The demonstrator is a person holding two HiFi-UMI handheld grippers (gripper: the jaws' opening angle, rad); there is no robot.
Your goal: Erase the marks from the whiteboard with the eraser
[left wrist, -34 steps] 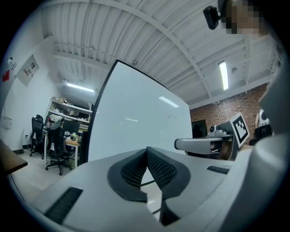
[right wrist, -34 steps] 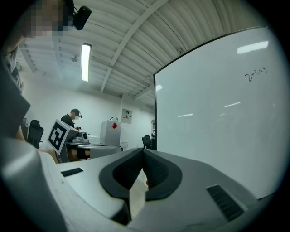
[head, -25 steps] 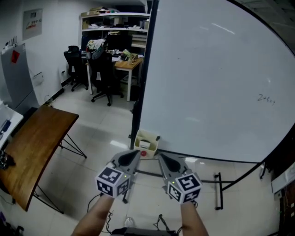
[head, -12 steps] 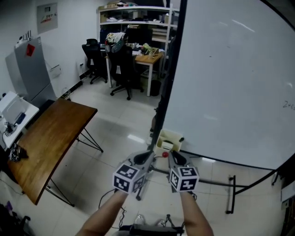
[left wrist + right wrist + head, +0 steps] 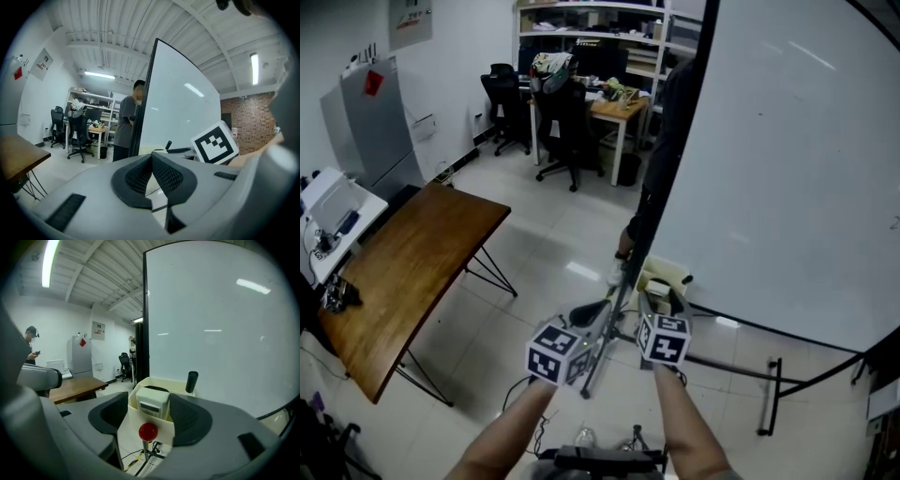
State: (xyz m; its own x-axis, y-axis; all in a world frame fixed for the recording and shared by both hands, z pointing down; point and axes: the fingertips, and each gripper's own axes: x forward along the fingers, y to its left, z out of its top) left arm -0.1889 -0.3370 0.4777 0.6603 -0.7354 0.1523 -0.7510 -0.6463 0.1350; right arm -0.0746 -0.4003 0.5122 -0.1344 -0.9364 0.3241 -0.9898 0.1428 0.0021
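Plainly the right tool (image 5: 149,396) stands wide, its jaws having just been opening. The eraser (image 5: 150,406) shows framed between them but untouched, upright in the cream tray (image 5: 165,425) at the lower corner of the whiteboard (image 5: 787,169). The main risk, as I judge it, is that jaws this wide close on the tray's walls instead of the eraser and drag the tray loose. Only the eraser's top clears the rim, so a shallow pinch may slip off. A black marker (image 5: 192,381) stands at 1 o'clock of the eraser and a red knob (image 5: 148,431) sits at 6 o'clock; a tilted approach could knock either. The left tool (image 5: 151,156), pinched together on nothing, hangs close at the right one's 9 o'clock and could bump it.
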